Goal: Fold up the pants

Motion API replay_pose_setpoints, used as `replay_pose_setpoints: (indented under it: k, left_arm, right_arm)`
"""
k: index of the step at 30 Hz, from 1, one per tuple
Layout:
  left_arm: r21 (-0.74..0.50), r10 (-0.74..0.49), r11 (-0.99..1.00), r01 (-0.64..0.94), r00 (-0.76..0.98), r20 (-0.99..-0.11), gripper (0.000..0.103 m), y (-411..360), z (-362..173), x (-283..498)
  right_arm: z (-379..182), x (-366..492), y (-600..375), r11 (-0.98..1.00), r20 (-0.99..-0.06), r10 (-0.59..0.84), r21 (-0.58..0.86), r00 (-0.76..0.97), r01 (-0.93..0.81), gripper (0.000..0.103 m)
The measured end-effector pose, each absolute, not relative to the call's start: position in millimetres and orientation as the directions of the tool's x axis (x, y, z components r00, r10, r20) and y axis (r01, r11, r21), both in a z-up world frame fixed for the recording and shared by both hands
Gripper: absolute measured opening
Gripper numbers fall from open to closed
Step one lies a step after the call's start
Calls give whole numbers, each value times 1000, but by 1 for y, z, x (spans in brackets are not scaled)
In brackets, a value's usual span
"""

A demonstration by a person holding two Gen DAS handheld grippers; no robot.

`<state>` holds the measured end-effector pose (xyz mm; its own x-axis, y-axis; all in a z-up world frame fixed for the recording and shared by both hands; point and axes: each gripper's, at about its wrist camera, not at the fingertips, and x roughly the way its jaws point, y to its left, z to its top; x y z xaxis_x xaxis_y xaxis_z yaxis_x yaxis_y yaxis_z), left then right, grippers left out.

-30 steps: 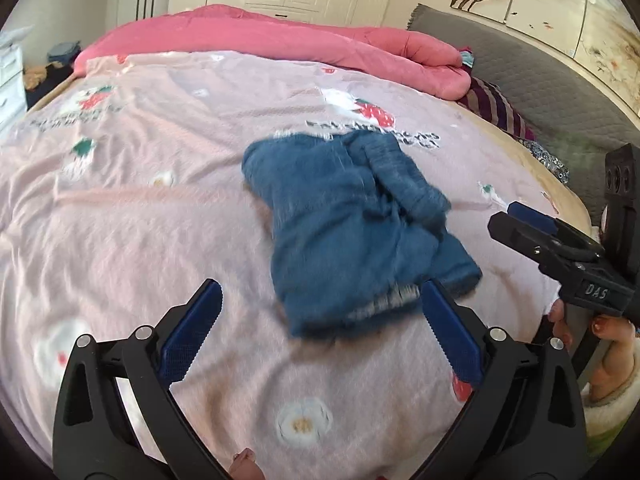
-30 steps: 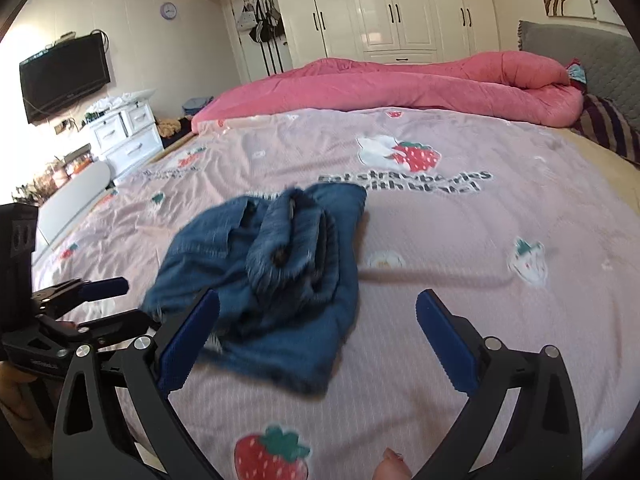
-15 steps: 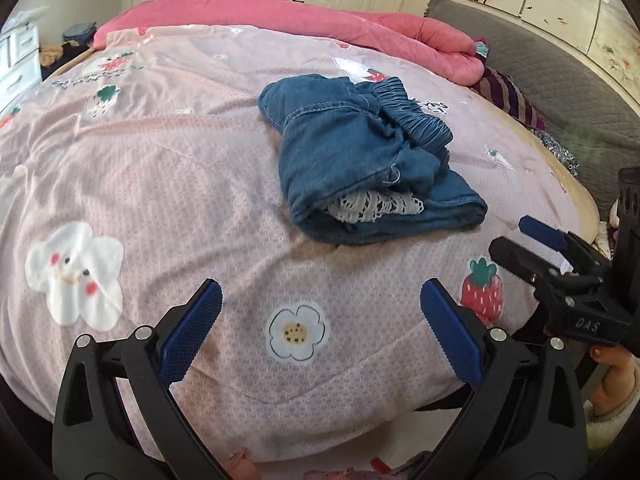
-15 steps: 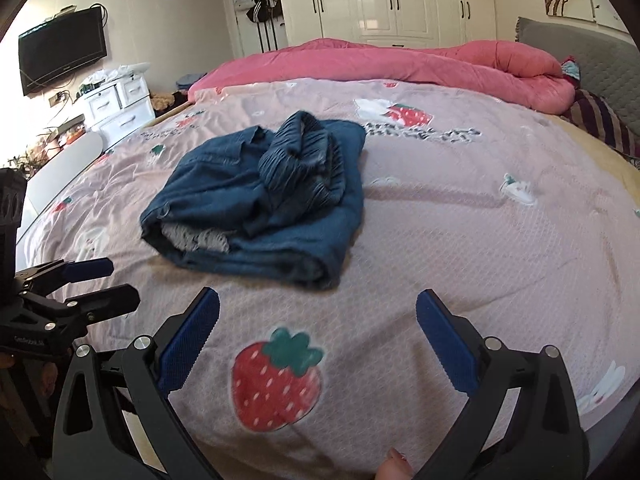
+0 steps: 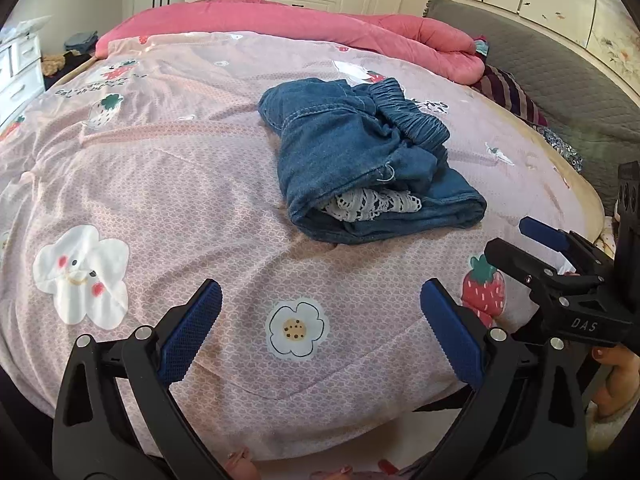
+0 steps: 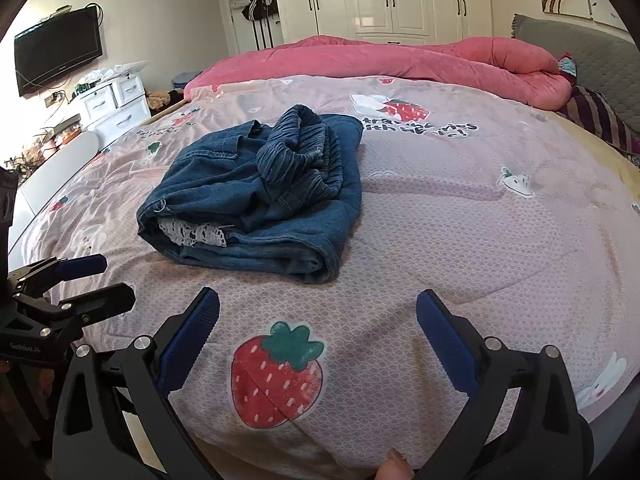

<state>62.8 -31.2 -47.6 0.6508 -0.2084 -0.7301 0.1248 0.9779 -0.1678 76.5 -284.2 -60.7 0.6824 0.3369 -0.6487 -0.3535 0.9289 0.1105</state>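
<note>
Blue denim pants (image 5: 360,160) lie in a folded bundle on the pink printed bed sheet (image 5: 160,200), with white lace trim (image 5: 372,204) showing at the near open end and the elastic waistband bunched on top. They also show in the right wrist view (image 6: 256,196). My left gripper (image 5: 320,304) is open and empty, held back at the bed's near edge. My right gripper (image 6: 318,312) is open and empty too, near the same edge. Each gripper shows in the other's view: the right one (image 5: 536,248), the left one (image 6: 92,280).
A rolled pink quilt (image 6: 400,60) lies across the far side of the bed. A grey headboard (image 5: 540,72) and striped pillow (image 5: 512,92) are at the right. White drawers (image 6: 116,104) and a wall TV (image 6: 56,48) stand left of the bed.
Both grippers have pulled back from the pants toward the bed's near edge. The pants, blurred and moving a second ago, now lie still as a folded bundle.
</note>
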Motion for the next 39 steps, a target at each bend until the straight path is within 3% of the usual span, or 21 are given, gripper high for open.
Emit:
replay_pose_setpoints:
  k: [39]
  left_arm:
    - [-138, -166, 986, 95, 662, -731, 94, -33, -44, 62]
  right_arm:
    - [-63, 78, -285, 936, -654, 316, 96, 687, -339, 99]
